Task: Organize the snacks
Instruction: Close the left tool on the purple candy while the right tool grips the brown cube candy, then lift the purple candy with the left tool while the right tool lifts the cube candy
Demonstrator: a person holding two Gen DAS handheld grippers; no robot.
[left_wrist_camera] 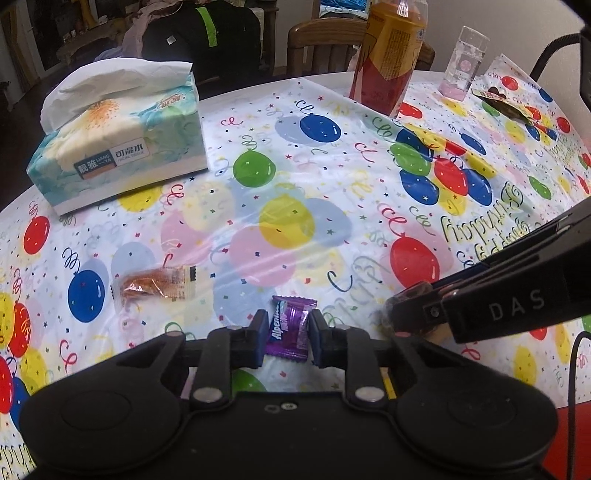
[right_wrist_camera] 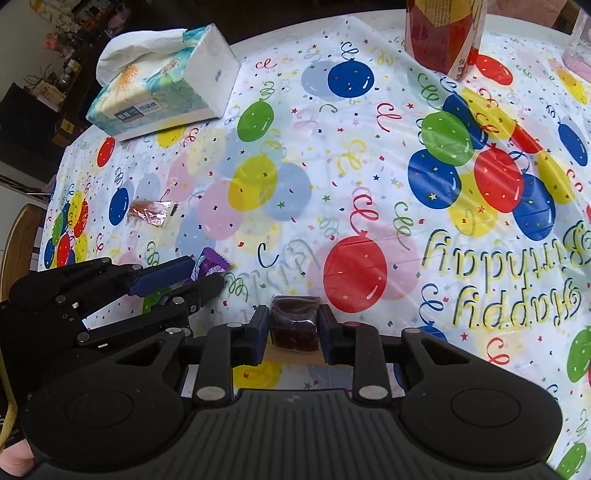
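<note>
My left gripper [left_wrist_camera: 286, 330] is shut on a purple wrapped candy [left_wrist_camera: 289, 328], held just above the balloon-print tablecloth [left_wrist_camera: 295, 184]. In the right wrist view that same left gripper [right_wrist_camera: 207, 271] shows at the left with the purple candy [right_wrist_camera: 208, 264] between its fingers. My right gripper [right_wrist_camera: 293, 326] is shut on a dark brown square snack [right_wrist_camera: 294, 323] in clear wrap; in the left wrist view the right gripper [left_wrist_camera: 406, 310] enters from the right with the dark snack [left_wrist_camera: 397, 306] at its tip. An orange-brown snack packet [left_wrist_camera: 153, 288] [right_wrist_camera: 151, 212] lies on the cloth to the left.
A soft tissue pack [left_wrist_camera: 118, 136] [right_wrist_camera: 162, 85] sits at the far left. A tall red and yellow drink bottle [left_wrist_camera: 388, 55] [right_wrist_camera: 443, 33] and a clear glass [left_wrist_camera: 465, 62] stand at the back right, next to a dark snack packet [left_wrist_camera: 506, 105]. A wooden chair [left_wrist_camera: 321, 44] stands behind the table.
</note>
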